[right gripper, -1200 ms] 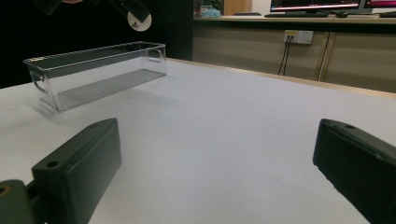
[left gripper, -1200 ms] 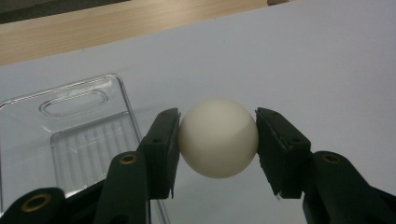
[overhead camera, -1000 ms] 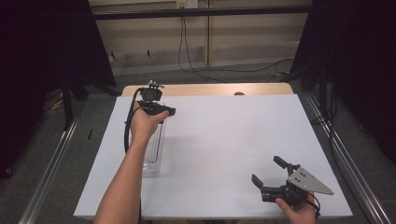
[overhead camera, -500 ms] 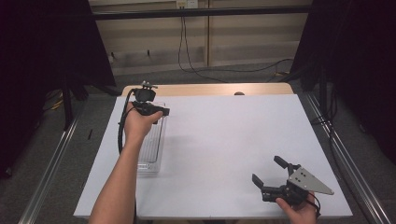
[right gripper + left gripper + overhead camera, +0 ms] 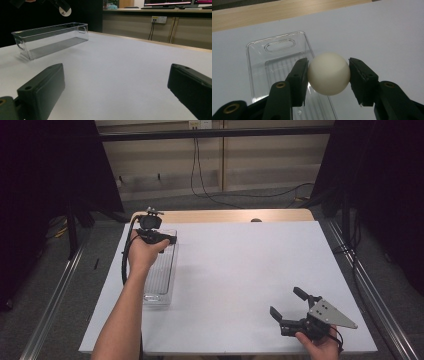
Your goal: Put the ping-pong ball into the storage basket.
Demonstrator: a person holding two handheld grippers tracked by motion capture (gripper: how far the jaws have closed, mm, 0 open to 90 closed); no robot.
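Observation:
A white ball [image 5: 328, 73] sits clamped between the black jaws of my left gripper [image 5: 328, 68], a little above the table. Below it lies a long clear plastic bin [image 5: 277, 62] with a handle slot at its far end and nothing inside. In the high view my left gripper [image 5: 167, 239] hovers over the far end of the bin [image 5: 161, 276] at the table's left. In the right gripper view the ball [image 5: 65, 11] hangs above the bin [image 5: 50, 37]. My right gripper [image 5: 284, 301] rests near the front right corner, open, with nothing between its jaws [image 5: 115, 82].
The white tabletop [image 5: 240, 270] ends in a wooden strip [image 5: 225, 216] at the far edge. Metal rails [image 5: 365, 285] run along both sides of the table. Cables [image 5: 215, 195] trail over the floor behind it.
My left hand with the ball has drifted slightly to the left over the bin's far end. The right gripper has stayed where it was.

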